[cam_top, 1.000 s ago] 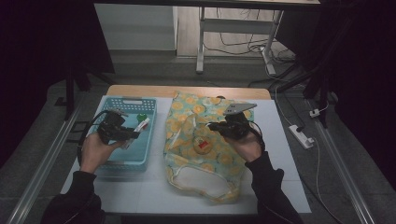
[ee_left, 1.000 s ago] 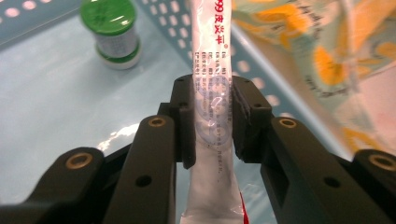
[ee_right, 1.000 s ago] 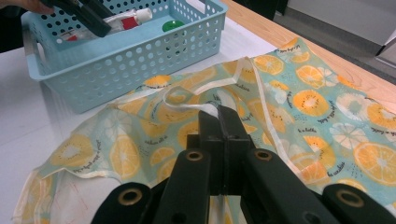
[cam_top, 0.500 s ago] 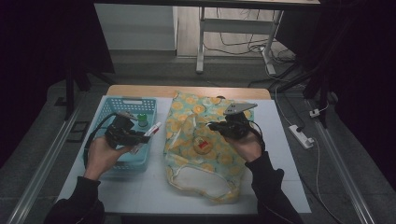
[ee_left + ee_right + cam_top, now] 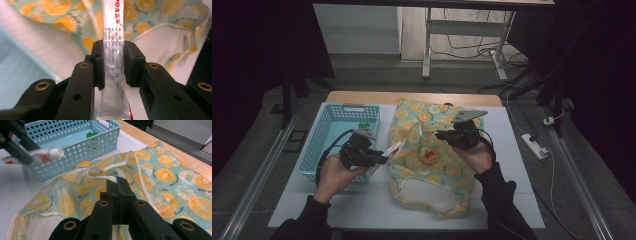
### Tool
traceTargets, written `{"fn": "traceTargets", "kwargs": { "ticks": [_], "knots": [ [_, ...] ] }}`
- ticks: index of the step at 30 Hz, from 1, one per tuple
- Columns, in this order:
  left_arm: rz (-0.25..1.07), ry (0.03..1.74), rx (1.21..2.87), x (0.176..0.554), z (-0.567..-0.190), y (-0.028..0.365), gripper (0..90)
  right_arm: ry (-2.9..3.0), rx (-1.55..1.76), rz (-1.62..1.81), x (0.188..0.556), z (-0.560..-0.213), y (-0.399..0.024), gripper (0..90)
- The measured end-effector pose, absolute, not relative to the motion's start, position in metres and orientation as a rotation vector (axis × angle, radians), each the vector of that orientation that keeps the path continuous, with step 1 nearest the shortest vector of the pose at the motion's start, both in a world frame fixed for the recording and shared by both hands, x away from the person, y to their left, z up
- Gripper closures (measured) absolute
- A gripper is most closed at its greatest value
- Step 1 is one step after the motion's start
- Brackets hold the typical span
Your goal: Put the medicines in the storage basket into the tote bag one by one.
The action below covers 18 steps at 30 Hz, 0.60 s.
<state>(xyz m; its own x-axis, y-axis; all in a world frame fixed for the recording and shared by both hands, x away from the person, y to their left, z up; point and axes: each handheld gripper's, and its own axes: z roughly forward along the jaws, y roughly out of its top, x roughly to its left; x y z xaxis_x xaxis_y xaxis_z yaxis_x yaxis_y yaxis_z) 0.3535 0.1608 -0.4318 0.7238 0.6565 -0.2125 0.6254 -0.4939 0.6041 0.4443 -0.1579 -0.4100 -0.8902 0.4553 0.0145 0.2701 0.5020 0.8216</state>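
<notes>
A cloth bag (image 5: pixel 432 172) printed with orange slices lies on the white table, right of a blue basket (image 5: pixel 326 145). My left gripper (image 5: pixel 381 159) is shut on a long white packet (image 5: pixel 393 148) with red print and holds it above the gap between the basket and the bag, its free end pointing at the bag. In the left gripper view the packet (image 5: pixel 112 25) stands between both pads (image 5: pixel 98 62), with the bag (image 5: pixel 150 15) beyond. My right gripper (image 5: pixel 439 135) is shut on the bag's pale rim (image 5: pixel 100 176) and lifts it a little.
A green round thing (image 5: pixel 363 125) lies in the basket's far corner, also in the right gripper view (image 5: pixel 92 134). The table's wooden far edge (image 5: pixel 412 97) runs behind the bag. A power strip (image 5: pixel 534 146) lies on the floor at the right.
My left gripper has carried the packet to the right, from over the basket to its right edge beside the bag. The right gripper and the bag's rim have stayed put.
</notes>
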Motion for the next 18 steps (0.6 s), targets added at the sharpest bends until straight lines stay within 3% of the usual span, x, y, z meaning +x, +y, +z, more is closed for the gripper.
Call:
{"fn": "traceTargets", "kwargs": {
  "ticks": [18],
  "knots": [
    [0.017, 0.858, 2.312, 0.364, -0.442, 0.101, 72.1, 2.528, 0.624, 1.344, 0.444, -0.409, -0.158, 90.0]
  ]
}}
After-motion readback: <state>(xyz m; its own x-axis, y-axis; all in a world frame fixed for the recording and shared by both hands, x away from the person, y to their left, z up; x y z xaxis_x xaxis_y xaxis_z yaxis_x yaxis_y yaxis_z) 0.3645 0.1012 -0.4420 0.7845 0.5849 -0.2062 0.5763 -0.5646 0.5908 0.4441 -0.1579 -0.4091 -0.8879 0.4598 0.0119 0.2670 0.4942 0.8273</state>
